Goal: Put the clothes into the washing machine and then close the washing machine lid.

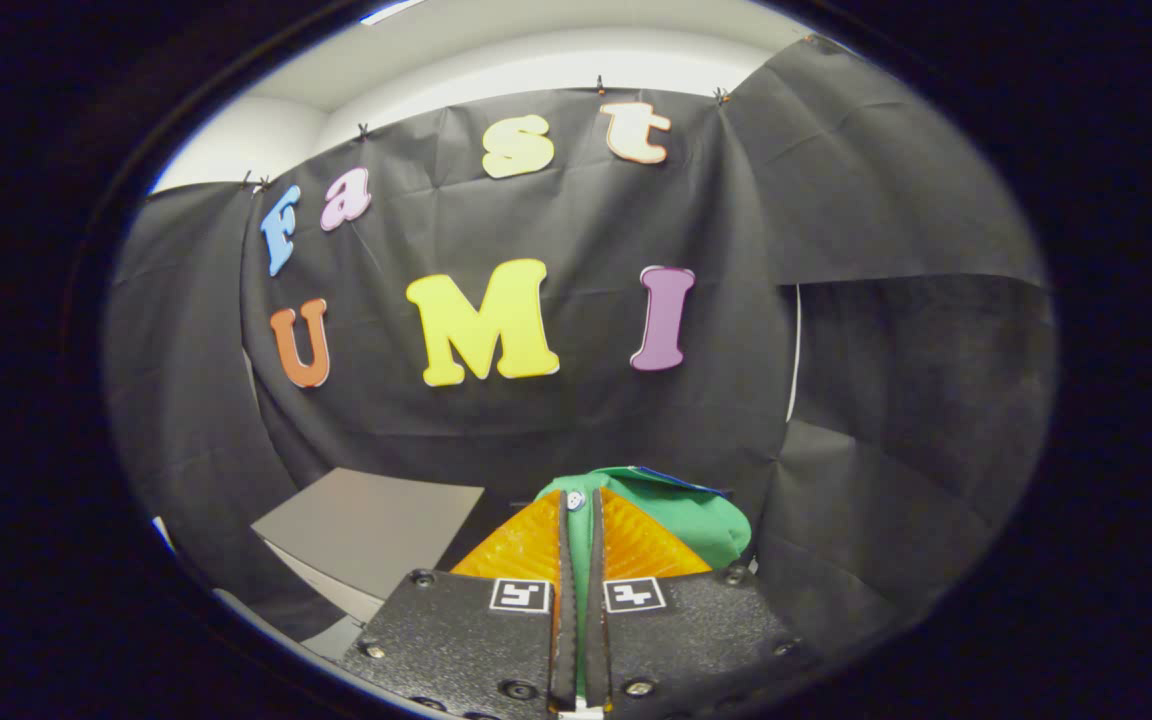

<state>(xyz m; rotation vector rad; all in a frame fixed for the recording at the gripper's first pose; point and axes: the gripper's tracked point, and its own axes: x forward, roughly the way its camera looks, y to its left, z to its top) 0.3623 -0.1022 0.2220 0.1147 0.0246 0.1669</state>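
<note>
Gripper (581, 520) clamps green garment (701, 515) (w/ button).

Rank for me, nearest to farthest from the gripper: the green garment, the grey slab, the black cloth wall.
1. Green garment: pinched between the gripper's fingers, bunched just past their tips.
2. Grey slab: lower, off to the fingers' left.
3. Black cloth wall: far behind both.

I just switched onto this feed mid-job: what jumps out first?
The green garment stands out, pinched between the gripper fingers, which are shut on it, and bulging beyond their tips; a small button shows at the tips. Left of the fingers sits a grey flat-topped box against the black cloth wall.
</note>
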